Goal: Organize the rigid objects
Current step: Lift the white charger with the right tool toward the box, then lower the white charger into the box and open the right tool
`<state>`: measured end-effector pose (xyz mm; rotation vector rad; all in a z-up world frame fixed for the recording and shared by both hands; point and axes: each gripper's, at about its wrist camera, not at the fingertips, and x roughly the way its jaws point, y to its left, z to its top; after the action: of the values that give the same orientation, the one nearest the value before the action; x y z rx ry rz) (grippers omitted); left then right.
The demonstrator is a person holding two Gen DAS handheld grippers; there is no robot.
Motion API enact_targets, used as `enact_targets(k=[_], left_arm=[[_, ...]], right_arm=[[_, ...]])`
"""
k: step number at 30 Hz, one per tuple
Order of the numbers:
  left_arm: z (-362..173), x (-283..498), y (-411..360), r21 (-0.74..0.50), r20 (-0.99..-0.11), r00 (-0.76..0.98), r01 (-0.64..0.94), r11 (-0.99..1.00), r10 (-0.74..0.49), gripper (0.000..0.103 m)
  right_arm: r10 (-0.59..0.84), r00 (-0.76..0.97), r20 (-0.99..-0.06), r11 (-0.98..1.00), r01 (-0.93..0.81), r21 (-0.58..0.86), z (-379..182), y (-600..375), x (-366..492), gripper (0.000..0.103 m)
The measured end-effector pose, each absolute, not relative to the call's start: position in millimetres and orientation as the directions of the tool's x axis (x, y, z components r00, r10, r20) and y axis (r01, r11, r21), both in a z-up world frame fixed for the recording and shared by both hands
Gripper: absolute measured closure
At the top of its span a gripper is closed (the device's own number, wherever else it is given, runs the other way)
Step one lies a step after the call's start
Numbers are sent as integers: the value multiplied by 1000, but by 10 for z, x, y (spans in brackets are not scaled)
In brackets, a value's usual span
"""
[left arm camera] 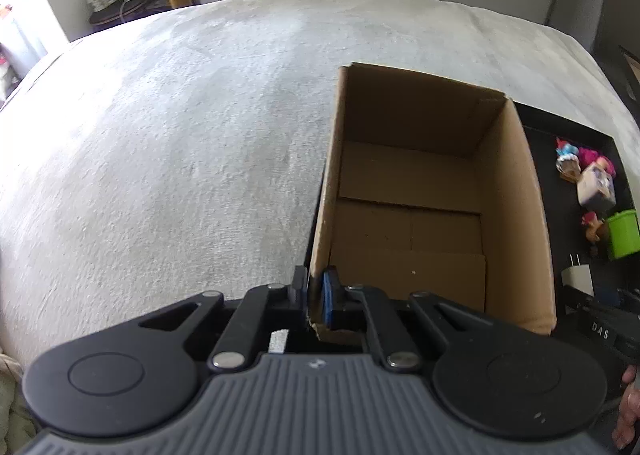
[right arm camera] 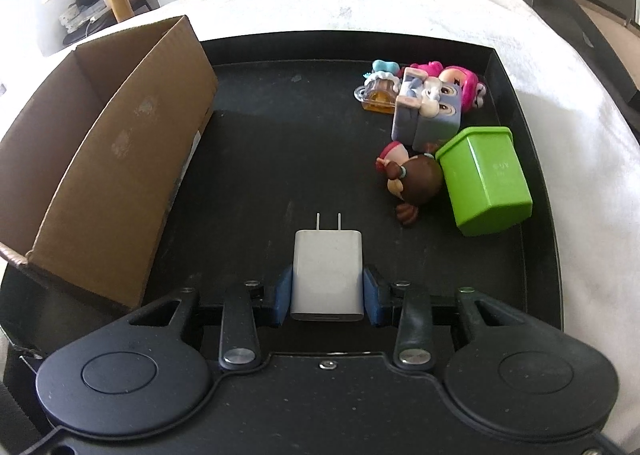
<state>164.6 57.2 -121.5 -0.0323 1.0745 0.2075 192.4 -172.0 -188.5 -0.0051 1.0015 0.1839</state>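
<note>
Nearest in the right wrist view, the right gripper (right arm camera: 327,291) has its blue pads pressed against both sides of a white wall charger (right arm camera: 328,275), a smooth rounded block with two metal prongs pointing away; the tongs are narrowed to the charger's width and hold it just above or on the black tray (right arm camera: 532,255), which I cannot tell apart. The step in hand looks like the pick-up of the charger, first of the loose items to go into the cardboard box (right arm camera: 120,183). On the left, the left gripper (left arm camera: 316,295) is pinched almost fully closed on the box's near corner wall, seemingly steadying it. The box stands open-topped on the left part of the tray, and the left wrist view shows it empty. The next move likely calls for lifting the charger clear, carrying it left over the box's tall wall, and letting go inside. Farther off on the right lie a green cup (right arm camera: 486,179) on its side, a brown-haired figurine (right arm camera: 416,179) touching it, and beyond them a grey toy block (right arm camera: 430,111) with more small figurines.
</note>
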Motion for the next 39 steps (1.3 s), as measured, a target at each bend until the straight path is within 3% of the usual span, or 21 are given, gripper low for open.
enact_targets(k=[21, 39], left_arm=[[-1194, 1498, 499, 15, -863, 504, -35, 999, 30, 97], [-1226, 1464, 680, -66, -876, 482, -79, 995, -20, 97]], right_arm=[[161, 620, -768, 987, -113, 115, -1301, -1746, 1708, 67], [174, 690, -702, 981, -185, 62, -714, -1303, 1708, 67]])
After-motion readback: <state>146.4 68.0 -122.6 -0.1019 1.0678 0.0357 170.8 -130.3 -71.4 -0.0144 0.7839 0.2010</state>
